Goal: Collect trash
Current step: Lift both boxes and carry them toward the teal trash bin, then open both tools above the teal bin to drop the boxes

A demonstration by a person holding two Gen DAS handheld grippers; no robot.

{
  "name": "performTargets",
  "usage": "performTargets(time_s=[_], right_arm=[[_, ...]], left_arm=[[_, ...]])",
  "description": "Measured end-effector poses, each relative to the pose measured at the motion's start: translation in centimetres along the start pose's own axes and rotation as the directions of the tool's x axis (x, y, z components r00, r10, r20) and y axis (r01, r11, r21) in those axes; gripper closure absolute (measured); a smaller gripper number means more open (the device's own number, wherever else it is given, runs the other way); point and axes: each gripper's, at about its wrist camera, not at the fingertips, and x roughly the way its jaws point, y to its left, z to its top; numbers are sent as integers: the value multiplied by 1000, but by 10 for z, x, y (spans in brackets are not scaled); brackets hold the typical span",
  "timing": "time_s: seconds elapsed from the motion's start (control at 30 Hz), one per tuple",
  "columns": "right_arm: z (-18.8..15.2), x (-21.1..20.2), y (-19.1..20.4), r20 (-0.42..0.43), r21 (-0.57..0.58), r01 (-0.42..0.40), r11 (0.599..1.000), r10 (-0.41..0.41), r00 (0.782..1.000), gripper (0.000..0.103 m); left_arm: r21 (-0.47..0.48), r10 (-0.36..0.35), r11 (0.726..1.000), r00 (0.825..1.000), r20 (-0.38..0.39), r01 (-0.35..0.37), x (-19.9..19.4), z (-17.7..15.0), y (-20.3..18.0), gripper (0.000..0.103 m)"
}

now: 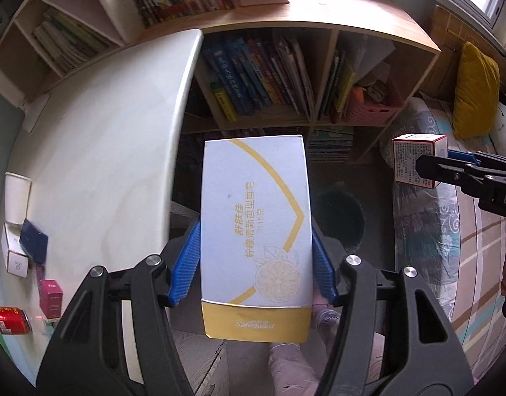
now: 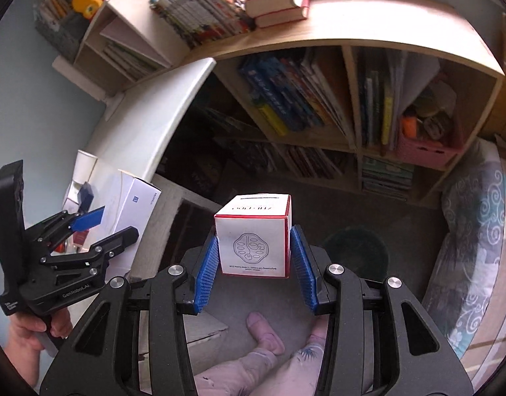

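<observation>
My left gripper (image 1: 256, 257) is shut on a white and yellow Safeguard soap box (image 1: 254, 231), held in the air off the white table's right edge. My right gripper (image 2: 254, 260) is shut on a small white cube box with red edges (image 2: 254, 236); this box also shows in the left wrist view (image 1: 415, 158). A dark round trash bin (image 1: 343, 221) stands on the floor below and beyond both boxes; it also shows in the right wrist view (image 2: 355, 250). The left gripper with the soap box (image 2: 134, 204) shows at the left of the right wrist view.
The white table (image 1: 97, 165) holds a paper cup (image 1: 17, 198), small boxes (image 1: 33, 244), a pink box (image 1: 51, 298) and a red can (image 1: 10, 320). A bookshelf (image 1: 286, 76) stands behind the bin, a bed (image 1: 451, 231) to the right. The person's feet (image 2: 269, 336) are below.
</observation>
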Motion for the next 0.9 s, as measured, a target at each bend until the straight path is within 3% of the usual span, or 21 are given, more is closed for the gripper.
performTargets(time_s=[0.37, 0.9], right_arm=[[-28, 27, -93, -54, 150, 10, 989, -2, 999, 59], [-69, 86, -180, -113, 356, -1, 935, 44, 993, 59]], left_arm=[[82, -100, 990, 983, -156, 114, 74, 5, -83, 46], [202, -109, 963, 946, -305, 176, 171, 3, -152, 45]])
